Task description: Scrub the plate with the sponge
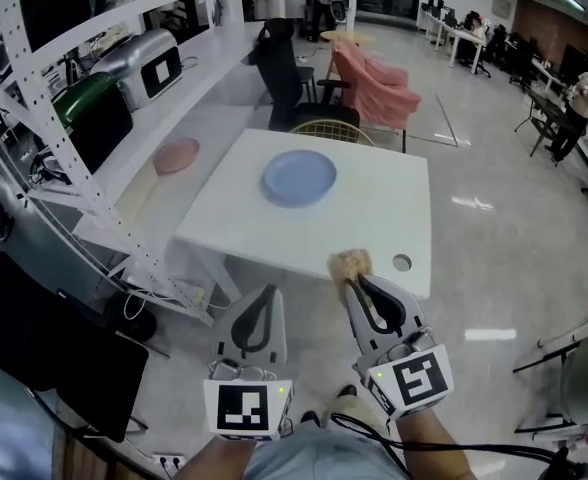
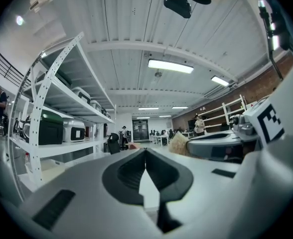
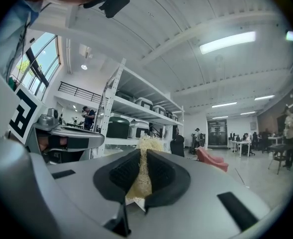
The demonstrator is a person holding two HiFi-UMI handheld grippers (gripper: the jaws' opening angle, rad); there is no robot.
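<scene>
White square table (image 1: 374, 218), round blue plate (image 1: 299, 177) flat on it. Your right gripper (image 1: 359, 280) pinches tan fibrous sponge (image 1: 350, 262); your left gripper (image 1: 265, 293) jaws together, nothing between.

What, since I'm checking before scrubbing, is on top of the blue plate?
Nothing shows on the plate; its top looks bare. The sponge is in the right gripper. The tabletop beneath it is covered.

Open-plan lab and office hall

A perforated metal shelving rack (image 1: 34, 118) at ten o'clock carries hard equipment cases (image 1: 134, 53). Rows of desks (image 1: 464, 38) with seated people run at one o'clock. A black office chair (image 1: 284, 68) stands at twelve, on a polished floor (image 1: 504, 248) under strip lights (image 2: 170, 66).
</scene>
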